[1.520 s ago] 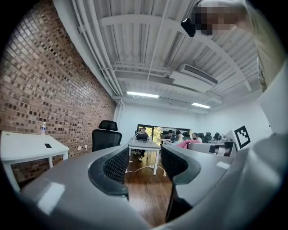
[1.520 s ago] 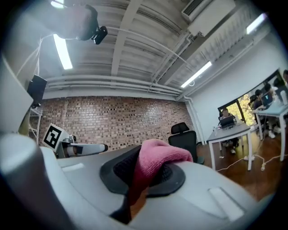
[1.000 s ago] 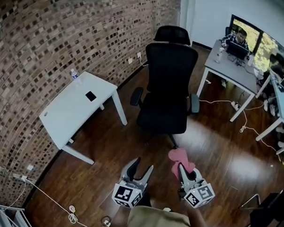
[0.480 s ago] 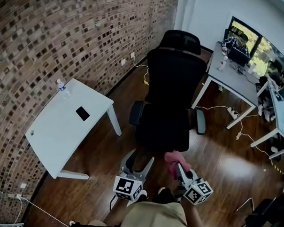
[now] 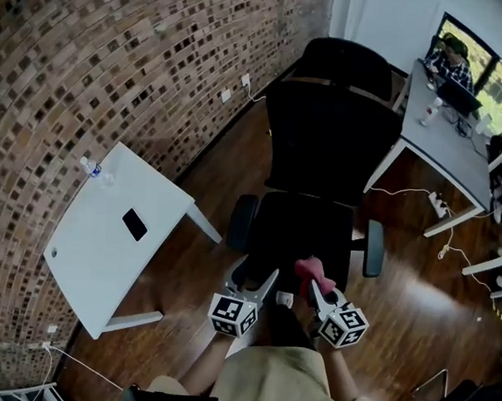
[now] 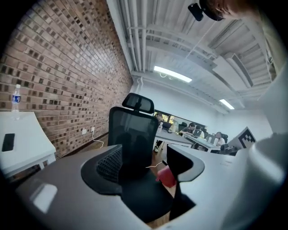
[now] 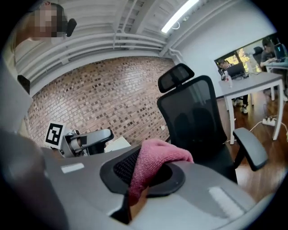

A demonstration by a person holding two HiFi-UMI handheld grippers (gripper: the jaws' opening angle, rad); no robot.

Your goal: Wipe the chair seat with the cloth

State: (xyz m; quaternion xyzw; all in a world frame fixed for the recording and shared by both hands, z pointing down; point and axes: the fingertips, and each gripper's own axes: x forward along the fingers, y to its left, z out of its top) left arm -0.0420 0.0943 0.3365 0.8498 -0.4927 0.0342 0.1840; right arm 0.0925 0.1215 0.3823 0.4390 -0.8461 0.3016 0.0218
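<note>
A black office chair (image 5: 319,165) stands in front of me, its seat (image 5: 304,227) just beyond both grippers. My right gripper (image 5: 317,287) is shut on a pink cloth (image 5: 308,270), which hangs over the seat's near edge. In the right gripper view the pink cloth (image 7: 153,164) drapes over the jaws, with the chair back (image 7: 193,117) beyond it. My left gripper (image 5: 252,279) is open with nothing in it, at the seat's near left corner. The left gripper view shows the chair (image 6: 132,134) between its jaws and the pink cloth (image 6: 166,177) at the right.
A white table (image 5: 117,231) with a phone (image 5: 134,224) and a water bottle (image 5: 93,169) stands to the left by the brick wall. Grey desks (image 5: 449,138) with people at them lie at the far right. Cables (image 5: 417,194) trail over the wooden floor.
I have stepped closer to the chair. Both grippers have moved forward, so the pink cloth now reaches the seat's near edge; a second ago they were over the floor short of the chair.
</note>
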